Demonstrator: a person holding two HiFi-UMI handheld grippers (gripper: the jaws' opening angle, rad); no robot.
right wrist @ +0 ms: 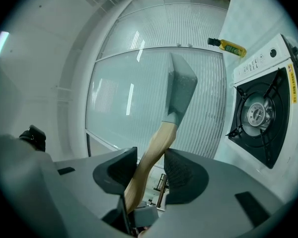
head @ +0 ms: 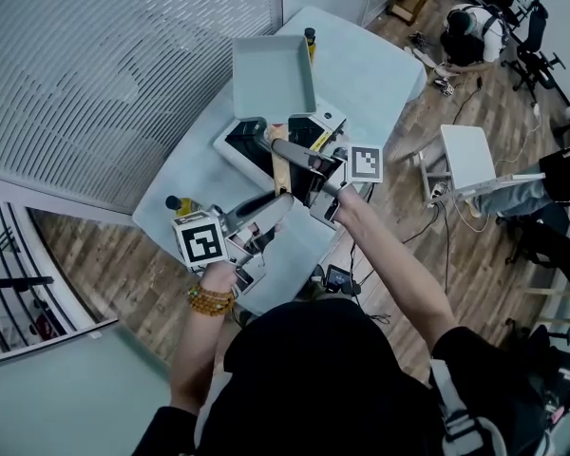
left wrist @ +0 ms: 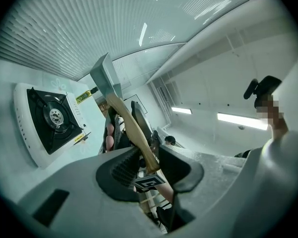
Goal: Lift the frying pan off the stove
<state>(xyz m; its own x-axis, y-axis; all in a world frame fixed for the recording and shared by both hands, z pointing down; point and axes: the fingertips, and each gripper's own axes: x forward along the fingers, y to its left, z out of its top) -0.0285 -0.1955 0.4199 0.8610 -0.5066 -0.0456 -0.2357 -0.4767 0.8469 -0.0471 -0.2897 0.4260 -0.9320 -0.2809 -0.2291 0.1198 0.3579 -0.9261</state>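
Gripping frying pan (head: pixel 274 76) handle (left wrist: pixel 134 130): left claw (left wrist: pixel 148 165), right claw (right wrist: pixel 150 156).

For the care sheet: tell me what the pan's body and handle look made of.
Pan body: smooth, matte grey-green with thin straight walls. It is probably coated metal, though the coating cannot be identified.
Handle: pale tan, matte and gently curved. It looks like unvarnished wood.

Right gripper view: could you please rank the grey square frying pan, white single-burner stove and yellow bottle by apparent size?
1. White single-burner stove, partly cropped.
2. Grey square frying pan, seen edge-on.
3. Yellow bottle, clearly smallest.
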